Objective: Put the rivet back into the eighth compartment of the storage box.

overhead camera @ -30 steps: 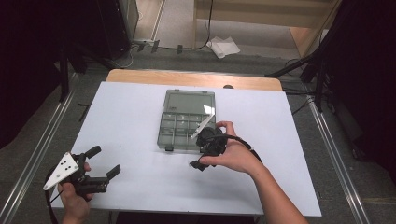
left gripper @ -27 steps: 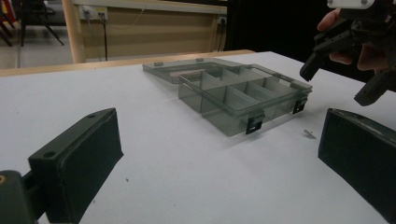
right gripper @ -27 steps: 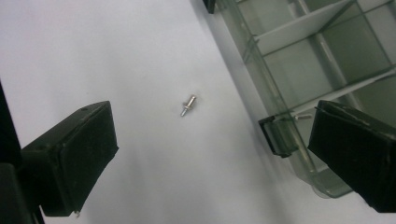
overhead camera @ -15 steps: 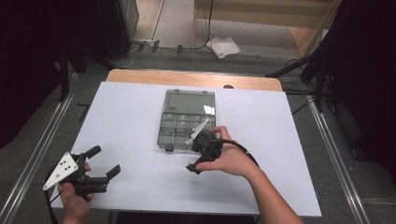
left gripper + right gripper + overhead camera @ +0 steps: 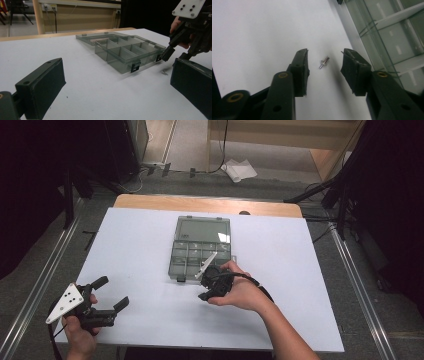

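A clear grey compartment box [image 5: 200,251] lies open in the middle of the white table [image 5: 300,285], its lid flat behind it. A tiny metal screw [image 5: 324,62] lies on the table just off the box's near edge. My right gripper [image 5: 325,53] points down over it. Its jaws have just been closing, and the screw lies between them untouched, with a gap on each side. From above, the right gripper [image 5: 204,289] is at the box's front right corner. My left gripper [image 5: 112,293] rests open and empty at the table's near left corner. The left gripper view shows the screw [image 5: 164,72] beside the box [image 5: 125,53].
The box's compartments [image 5: 397,42] look empty through the clear walls. Bare white table [image 5: 82,82] lies between the two grippers. A wooden strip [image 5: 200,202] runs along the table's far edge, and metal rails [image 5: 35,290] flank it on the floor.
My right gripper has slid a little down and left off the box's front edge toward the table. Its jaws stand closer together. The left gripper has not moved.
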Tool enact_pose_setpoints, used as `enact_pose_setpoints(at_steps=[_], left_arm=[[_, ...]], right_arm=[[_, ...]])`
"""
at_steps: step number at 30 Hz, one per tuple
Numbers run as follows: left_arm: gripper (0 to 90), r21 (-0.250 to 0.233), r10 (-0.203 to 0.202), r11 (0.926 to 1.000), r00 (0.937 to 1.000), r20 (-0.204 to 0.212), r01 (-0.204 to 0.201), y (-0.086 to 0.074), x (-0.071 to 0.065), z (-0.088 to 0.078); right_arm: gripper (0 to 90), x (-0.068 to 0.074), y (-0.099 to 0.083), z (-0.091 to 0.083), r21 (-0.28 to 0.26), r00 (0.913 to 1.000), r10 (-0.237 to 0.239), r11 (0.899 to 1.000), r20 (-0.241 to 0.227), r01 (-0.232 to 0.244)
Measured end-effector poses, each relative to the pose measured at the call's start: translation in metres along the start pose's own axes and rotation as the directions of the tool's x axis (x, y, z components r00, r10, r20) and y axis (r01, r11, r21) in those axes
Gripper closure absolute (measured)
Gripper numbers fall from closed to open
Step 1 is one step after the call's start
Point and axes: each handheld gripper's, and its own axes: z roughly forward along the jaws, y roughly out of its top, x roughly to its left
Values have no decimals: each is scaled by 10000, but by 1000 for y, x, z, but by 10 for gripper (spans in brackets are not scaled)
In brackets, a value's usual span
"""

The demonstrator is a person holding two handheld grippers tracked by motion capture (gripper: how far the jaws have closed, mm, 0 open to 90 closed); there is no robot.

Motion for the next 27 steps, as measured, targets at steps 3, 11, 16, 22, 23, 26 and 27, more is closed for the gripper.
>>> enact_pose_setpoints(at_steps=[3,11,16,22,23,26,27], left_arm=[[0,0,-7,10000,10000,12,7,0,0,0],[0,23,16,10000,10000,26,-16,0,0,1],[0,17,21,10000,10000,41,-21,0,0,1],[0,23,20,10000,10000,24,-20,0,0,1],[0,7,8,10000,10000,25,-8,0,0,1],[0,28,23,10000,10000,20,-23,0,0,1],[0,31,19,10000,10000,20,-19,0,0,1]], right_arm=[[649,-3,0,5,92,9998,200,9998,-30,-200],[716,-7,2,11,192,9994,321,9993,-144,-318],[751,-7,2,15,207,9989,339,9992,-311,-333],[771,-6,2,21,354,9985,384,9987,-386,-370],[778,-6,2,22,398,9985,366,9986,-406,-350],[805,-5,1,24,481,9985,353,9983,-424,-332],[823,-5,1,24,435,9988,329,9986,-367,-313]])
